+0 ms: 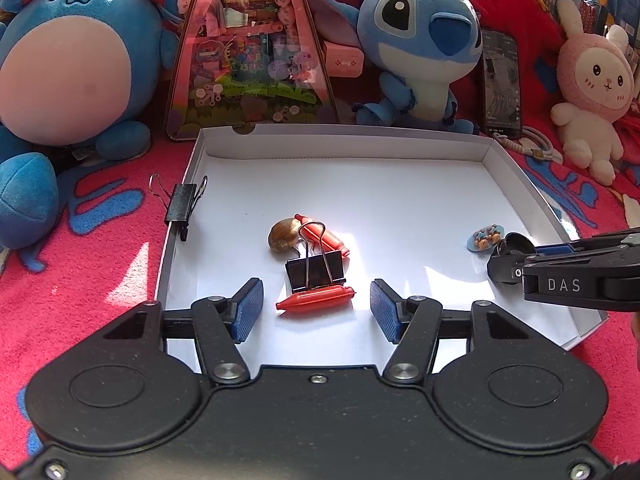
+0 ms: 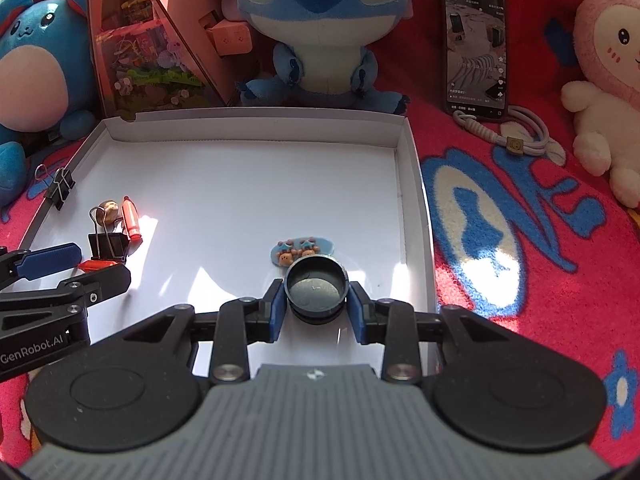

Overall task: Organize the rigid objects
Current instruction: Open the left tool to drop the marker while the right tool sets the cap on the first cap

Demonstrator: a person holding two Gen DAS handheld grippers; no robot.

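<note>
Left wrist view: the left gripper (image 1: 317,309) is held low over the near edge of the white tray (image 1: 532,196), pointing forward and level. Its jaws stand wide apart and hold nothing. Just ahead, between the blue pads (image 1: 250,308), an orange bullet-shaped piece (image 1: 316,298) lies crosswise, touching a black binder clip (image 1: 316,268). Behind the clip sit a brown shell (image 1: 285,234) and a second orange piece (image 1: 322,234). Another binder clip (image 1: 182,205) is clamped on the tray's left wall. The right gripper (image 1: 505,258) enters from the right edge.

Right wrist view: the right gripper (image 2: 316,308) reaches in over the tray's near right part, level. Its jaws are closed partway onto a round black cap (image 2: 316,287), one pad on each side. A small blue charm (image 2: 304,251) lies just beyond the cap, touching or nearly so.
</note>
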